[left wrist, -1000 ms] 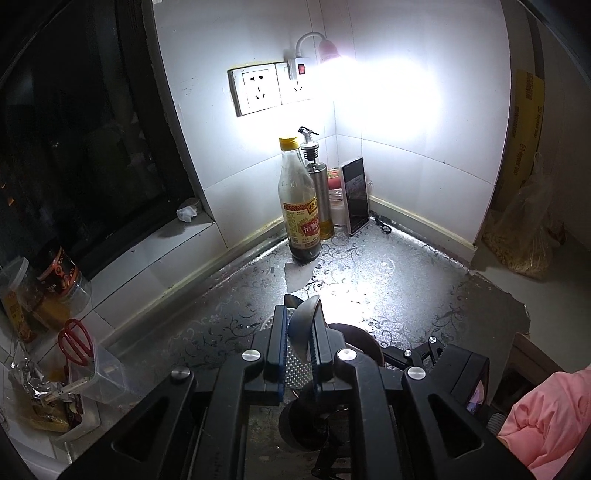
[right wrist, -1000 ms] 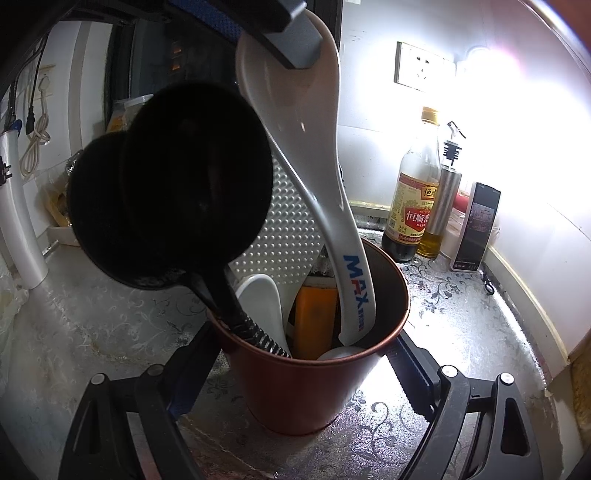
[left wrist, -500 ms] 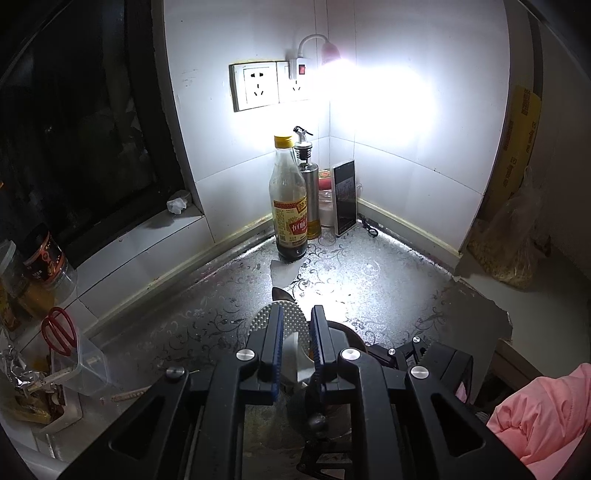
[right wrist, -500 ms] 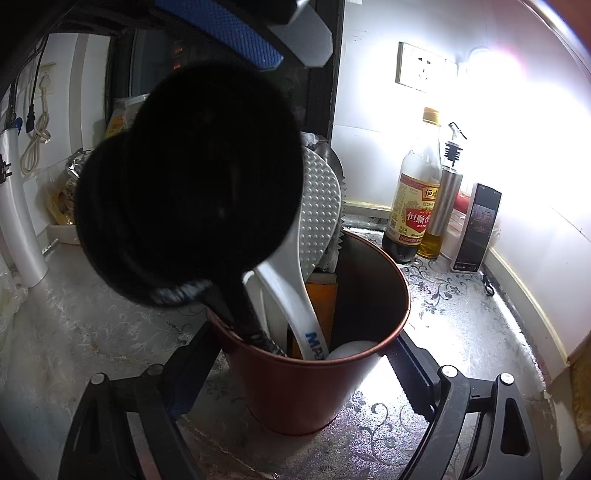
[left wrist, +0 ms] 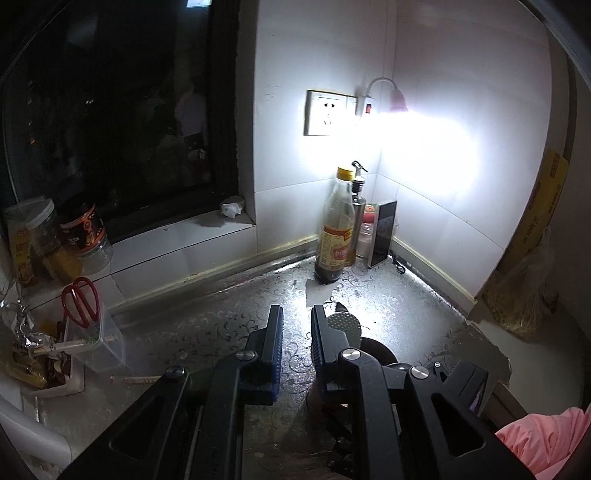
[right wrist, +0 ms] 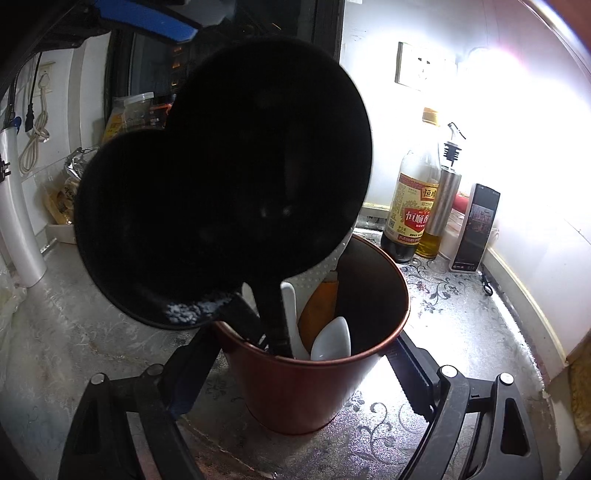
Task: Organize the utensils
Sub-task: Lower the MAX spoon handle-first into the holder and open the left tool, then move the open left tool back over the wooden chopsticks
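My right gripper [right wrist: 299, 373] is shut on a copper-red cup [right wrist: 306, 391], one finger pressed against each side. Standing in the cup are two black ladles [right wrist: 258, 166], a white dimpled rice paddle [right wrist: 325, 269], a white spoon [right wrist: 332, 343] and an orange utensil [right wrist: 321, 306]. My left gripper [left wrist: 297, 325] hovers over the counter just left of the cup, its jaws slightly apart with only bare counter between them. The paddle's blade [left wrist: 343, 325] shows right of its right finger. The left gripper's blue pad [right wrist: 147, 18] shows at the top left of the right wrist view.
A vinegar bottle [left wrist: 334, 236], an oil dispenser [left wrist: 358, 206] and a phone [left wrist: 384, 232] stand in the lit corner. Red scissors [left wrist: 79, 299] sit in a clear box at left, jars [left wrist: 85, 232] on the sill, a chopstick [left wrist: 142, 379] on the counter. A pink sleeve [left wrist: 546, 439] is at lower right.
The left gripper let go of the white rice paddle, which slid down into the cup, then drew back to the left of it. The right gripper and cup stayed put.
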{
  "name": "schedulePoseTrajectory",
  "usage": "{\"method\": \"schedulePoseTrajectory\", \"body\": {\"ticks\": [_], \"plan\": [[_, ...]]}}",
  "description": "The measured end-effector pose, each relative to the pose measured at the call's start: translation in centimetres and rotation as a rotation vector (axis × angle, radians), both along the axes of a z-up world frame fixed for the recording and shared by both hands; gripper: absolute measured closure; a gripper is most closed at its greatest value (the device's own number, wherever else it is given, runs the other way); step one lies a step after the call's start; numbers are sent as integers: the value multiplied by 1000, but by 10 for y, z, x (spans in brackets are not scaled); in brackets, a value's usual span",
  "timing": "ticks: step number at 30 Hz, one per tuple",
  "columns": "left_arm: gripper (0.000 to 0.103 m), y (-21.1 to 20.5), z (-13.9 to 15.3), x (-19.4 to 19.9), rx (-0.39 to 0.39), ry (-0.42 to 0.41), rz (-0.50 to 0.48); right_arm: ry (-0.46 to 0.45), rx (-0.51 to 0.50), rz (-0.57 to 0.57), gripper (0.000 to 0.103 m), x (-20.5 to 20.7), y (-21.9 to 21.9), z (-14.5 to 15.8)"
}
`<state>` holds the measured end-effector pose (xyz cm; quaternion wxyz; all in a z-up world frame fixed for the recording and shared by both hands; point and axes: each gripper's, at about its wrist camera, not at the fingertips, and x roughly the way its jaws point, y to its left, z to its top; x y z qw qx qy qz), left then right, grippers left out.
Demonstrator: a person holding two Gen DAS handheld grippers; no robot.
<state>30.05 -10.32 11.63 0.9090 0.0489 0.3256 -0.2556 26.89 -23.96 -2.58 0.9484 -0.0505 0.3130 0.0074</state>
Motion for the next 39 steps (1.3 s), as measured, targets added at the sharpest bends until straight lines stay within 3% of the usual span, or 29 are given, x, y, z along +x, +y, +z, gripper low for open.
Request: {"method": "schedulePoseTrajectory", "body": {"ticks": [2,5,8,19,22,24,30,33,39], "plan": [[87,15,-1,4,-20,5,50,0,0,0,13,0,0,0],[72,40,-4,9,-48,16,136,1,-2,-1,13,1,1,0],[69,66,-12,13,-78,37,216,1,-2,-1,13,1,1,0],[45,154,-66,19,-114,191,517,1,-1,1,13,1,1,0],[29,173,-81,17,-129,230,568,1,-2,0,13,1,1,0],[24,183,-89,16,-137,250,600,1,-1,1,13,1,1,0],[20,207,-108,14,-178,277,682,1,-2,1,13,2,1,0],[3,215,-117,14,-198,278,725,2,-3,1,13,1,1,0],[3,227,-138,24,-211,306,772,3,-5,0,13,2,2,0]]}}
